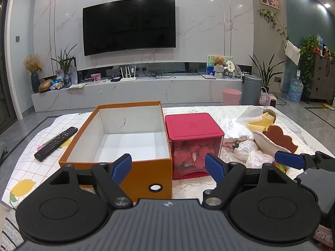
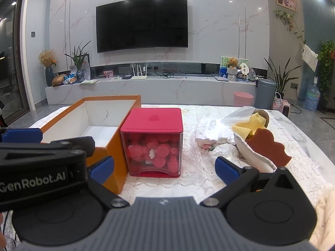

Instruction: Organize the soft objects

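Lying heaped at the worktop's (image 2: pixel 188 184) right side, a brown scalloped sponge (image 2: pixel 268 146), yellow cloths (image 2: pixel 249 126) and crumpled white bags (image 2: pixel 211 129) are seen beside a red box (image 2: pixel 155 142) and an open, empty orange box (image 1: pixel 117 138). Both tools, left tool (image 1: pixel 168 165) and right tool (image 2: pixel 164 168), are held level above the near edge, fingers spread apart, nothing gripped.

Orange box (image 1: pixel 117 146) open-topped, interior free; red container (image 2: pixel 153 144) apparently touching; soft pile (image 2: pixel 247 140) crowds right.
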`<action>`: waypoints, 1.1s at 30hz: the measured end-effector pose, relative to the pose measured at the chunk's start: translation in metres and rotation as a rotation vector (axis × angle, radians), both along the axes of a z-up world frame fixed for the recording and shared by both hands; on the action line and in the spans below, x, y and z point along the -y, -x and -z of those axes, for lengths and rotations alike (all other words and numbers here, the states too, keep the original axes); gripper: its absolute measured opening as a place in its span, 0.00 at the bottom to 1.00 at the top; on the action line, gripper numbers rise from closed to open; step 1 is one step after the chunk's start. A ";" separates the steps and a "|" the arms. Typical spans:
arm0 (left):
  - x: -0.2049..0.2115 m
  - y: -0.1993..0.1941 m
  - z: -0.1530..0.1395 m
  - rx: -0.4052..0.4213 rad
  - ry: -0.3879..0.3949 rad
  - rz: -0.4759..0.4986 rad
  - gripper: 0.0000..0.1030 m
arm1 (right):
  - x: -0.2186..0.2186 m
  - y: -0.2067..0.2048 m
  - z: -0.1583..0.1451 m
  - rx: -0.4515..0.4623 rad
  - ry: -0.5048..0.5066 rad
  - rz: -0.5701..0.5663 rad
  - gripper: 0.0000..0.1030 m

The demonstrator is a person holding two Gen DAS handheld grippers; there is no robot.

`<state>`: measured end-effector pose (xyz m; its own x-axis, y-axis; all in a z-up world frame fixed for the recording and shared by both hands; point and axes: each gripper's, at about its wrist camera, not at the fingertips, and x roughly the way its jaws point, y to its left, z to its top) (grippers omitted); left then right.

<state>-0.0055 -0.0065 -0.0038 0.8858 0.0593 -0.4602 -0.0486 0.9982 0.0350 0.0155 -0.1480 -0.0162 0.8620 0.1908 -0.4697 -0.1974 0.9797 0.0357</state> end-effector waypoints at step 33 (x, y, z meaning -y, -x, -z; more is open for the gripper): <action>0.022 -0.021 -0.024 -0.046 0.025 0.057 0.90 | 0.022 -0.009 -0.013 -0.010 0.041 0.103 0.97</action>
